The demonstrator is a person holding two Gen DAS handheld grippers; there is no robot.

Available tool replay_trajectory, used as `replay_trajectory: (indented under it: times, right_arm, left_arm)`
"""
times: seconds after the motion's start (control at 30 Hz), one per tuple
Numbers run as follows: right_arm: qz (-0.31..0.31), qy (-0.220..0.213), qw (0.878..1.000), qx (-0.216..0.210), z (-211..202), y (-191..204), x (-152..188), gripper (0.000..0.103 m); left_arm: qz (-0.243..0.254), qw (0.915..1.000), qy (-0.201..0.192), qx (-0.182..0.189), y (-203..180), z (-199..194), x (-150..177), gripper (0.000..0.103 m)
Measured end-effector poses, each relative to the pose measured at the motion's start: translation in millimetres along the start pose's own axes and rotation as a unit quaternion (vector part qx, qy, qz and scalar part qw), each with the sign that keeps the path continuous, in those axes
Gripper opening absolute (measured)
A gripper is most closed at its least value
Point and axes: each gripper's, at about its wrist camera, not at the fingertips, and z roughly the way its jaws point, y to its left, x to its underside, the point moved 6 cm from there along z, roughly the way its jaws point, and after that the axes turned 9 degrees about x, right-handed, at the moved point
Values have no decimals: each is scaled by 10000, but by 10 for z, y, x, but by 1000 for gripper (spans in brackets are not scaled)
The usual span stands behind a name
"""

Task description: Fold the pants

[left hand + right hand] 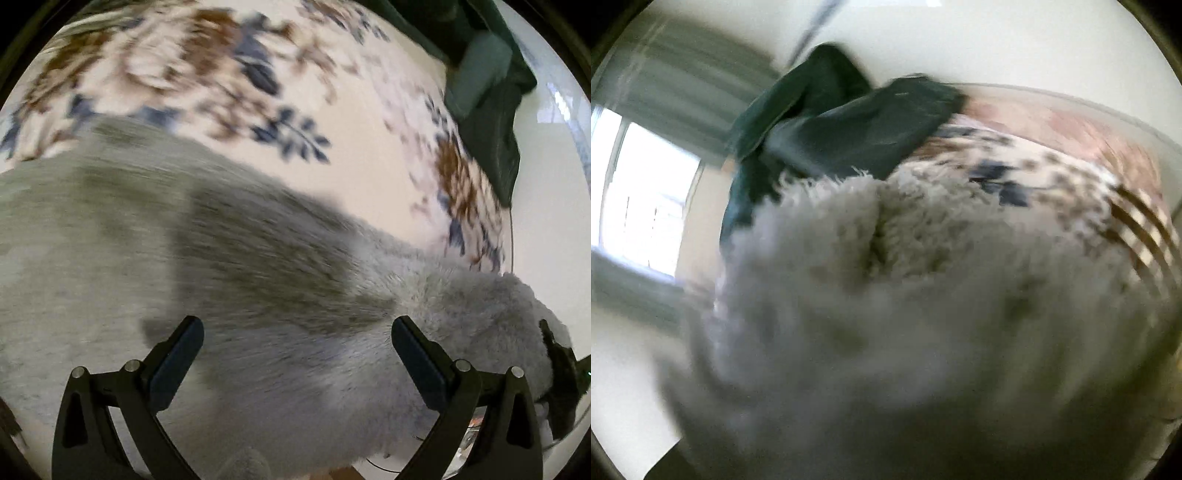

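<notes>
Grey fluffy pants (258, 295) lie across a floral bedspread (221, 74). My left gripper (297, 354) is open just above the fleece, its two dark fingers wide apart and empty. In the right wrist view the same fluffy fabric (886, 314) fills the lower frame, bunched up right against the lens and hiding my right gripper's fingers. At the right edge of the left wrist view a dark gripper part (561, 384) sits against the far end of the pants. Both views are motion-blurred.
A dark green garment (487, 74) lies at the bed's far right corner and shows in the right wrist view (842, 125). A bright window (646, 192) and pale walls stand beyond. The bed edge (517, 240) runs along the right.
</notes>
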Motion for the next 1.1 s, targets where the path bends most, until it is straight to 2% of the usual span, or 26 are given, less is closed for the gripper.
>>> replay_trajectory:
  times: [0.1, 0.17, 0.27, 0.4, 0.5, 0.57, 0.6, 0.63, 0.67, 0.7, 0.77, 0.83, 0.9, 0.97, 1.1]
  right_arm:
    - [-682, -7, 9976, 145, -111, 629, 353, 17]
    - [-1200, 10, 9925, 241, -139, 1024, 708, 17]
    - [-1972, 183, 9798, 272, 28, 1602, 1301, 17]
    - [-2929, 788, 9526, 239, 545, 2098, 2313, 17]
    - [-3656, 1316, 9202, 467, 911, 2257, 3091, 18]
    - [-4098, 1864, 8896, 778, 1087, 2326, 3594, 26]
    - [-4252, 2034, 8773, 901, 1113, 2359, 3768, 43]
    - [-4405, 2213, 8657, 871, 1114, 2404, 3924, 71]
    - [-4466, 2398, 8593, 682, 1062, 2465, 4054, 82]
    - [-4429, 2505, 8594, 507, 967, 2518, 4145, 92]
    - [-4205, 2720, 8653, 217, 789, 2565, 4157, 92]
    - [-3829, 2797, 8803, 172, 635, 2493, 3995, 94]
    - [-3508, 2698, 8960, 383, 517, 2334, 3743, 97]
    - [-3227, 2466, 9103, 801, 398, 2070, 3442, 97]
    - [-2716, 2230, 9237, 1527, 305, 1504, 2898, 97]
  left_arm:
    - [-117, 9998, -167, 4, 129, -328, -46, 103]
    - [-198, 9995, -264, -21, 251, -509, -67, 103]
    - [-375, 9982, -447, -111, 609, -812, -52, 103]
    - [-775, 9939, -702, -337, 1243, -1201, -5, 103]
    - [-1106, 9890, -804, -560, 1723, -1399, 76, 103]
    - [-1295, 9855, -875, -656, 1991, -1521, 118, 103]
    - [-1372, 9838, -916, -699, 2125, -1590, 138, 103]
    - [-1406, 9829, -941, -721, 2204, -1655, 148, 103]
    - [-1437, 9823, -992, -683, 2256, -1694, 146, 103]
    - [-1432, 9821, -1032, -663, 2286, -1727, 131, 103]
    - [-1391, 9823, -1095, -614, 2298, -1788, 86, 103]
    - [-1267, 9842, -1162, -429, 2208, -1836, 14, 103]
    - [-1094, 9868, -1161, -274, 2066, -1827, -67, 103]
    - [-870, 9899, -1106, -183, 1887, -1748, -165, 103]
    - [-448, 9960, -764, 119, 1479, -1411, -306, 103]
